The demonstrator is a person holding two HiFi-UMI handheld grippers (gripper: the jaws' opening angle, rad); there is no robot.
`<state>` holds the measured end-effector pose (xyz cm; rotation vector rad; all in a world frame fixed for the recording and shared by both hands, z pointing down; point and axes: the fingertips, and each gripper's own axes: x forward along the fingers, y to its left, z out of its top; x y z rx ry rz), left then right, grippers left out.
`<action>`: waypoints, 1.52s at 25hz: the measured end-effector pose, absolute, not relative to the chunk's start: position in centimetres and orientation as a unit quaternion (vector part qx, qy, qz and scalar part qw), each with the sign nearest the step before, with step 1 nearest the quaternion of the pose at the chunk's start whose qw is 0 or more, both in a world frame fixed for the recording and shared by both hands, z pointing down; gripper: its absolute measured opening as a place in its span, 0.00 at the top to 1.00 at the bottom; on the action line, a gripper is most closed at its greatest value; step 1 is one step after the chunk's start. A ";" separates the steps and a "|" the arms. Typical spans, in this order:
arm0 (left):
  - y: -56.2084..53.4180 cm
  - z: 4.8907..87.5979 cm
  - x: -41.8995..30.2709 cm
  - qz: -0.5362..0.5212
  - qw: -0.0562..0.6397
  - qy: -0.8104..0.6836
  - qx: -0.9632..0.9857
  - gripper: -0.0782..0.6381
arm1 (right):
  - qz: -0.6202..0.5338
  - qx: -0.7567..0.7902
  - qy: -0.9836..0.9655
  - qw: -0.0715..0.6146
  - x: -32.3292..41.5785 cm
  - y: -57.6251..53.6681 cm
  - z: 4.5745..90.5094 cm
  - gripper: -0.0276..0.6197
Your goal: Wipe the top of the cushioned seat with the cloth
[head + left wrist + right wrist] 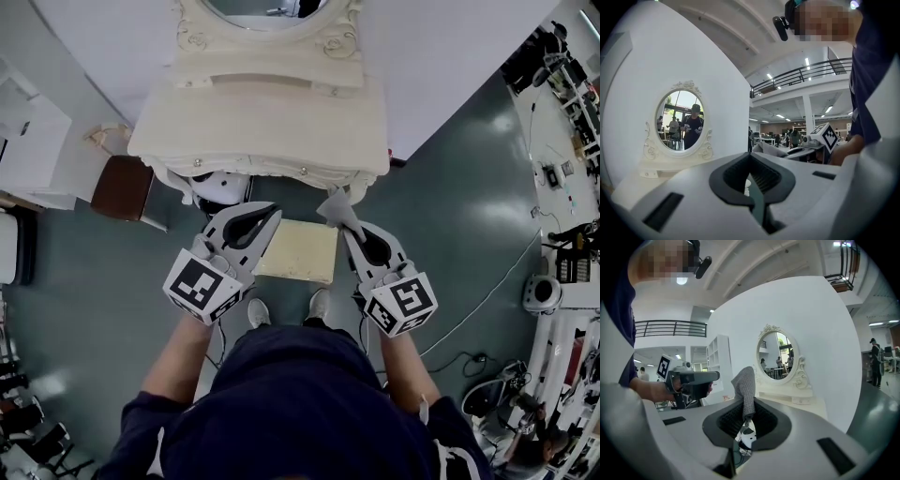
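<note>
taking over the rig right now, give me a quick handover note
Left gripper: jaws together, nothing in them, held in the air near the seat's left edge.
Right gripper: shut on the grey cloth, which sticks up out of the jaws.
Seat: on the floor between the person's feet and the vanity, with nothing on top.
Done: the cloth is in the gripper.
Left: the cloth is up off the seat, so lower it onto the top and wipe across. The pictures do not show whether any of the top has been wiped yet.
</note>
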<state>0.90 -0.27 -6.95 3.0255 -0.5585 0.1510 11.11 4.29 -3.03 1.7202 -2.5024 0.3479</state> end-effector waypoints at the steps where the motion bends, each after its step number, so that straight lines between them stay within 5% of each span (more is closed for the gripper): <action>1: -0.4 -7.0 0.9 0.048 0.031 -0.181 0.982 0.88 | 0.112 0.563 -0.817 0.041 11.2 4.1 -3.3 0.89; 38: 0.4 -4.3 2.3 0.065 0.056 -0.167 0.982 0.88 | 0.123 0.558 -0.819 0.053 11.5 4.0 -2.7 0.89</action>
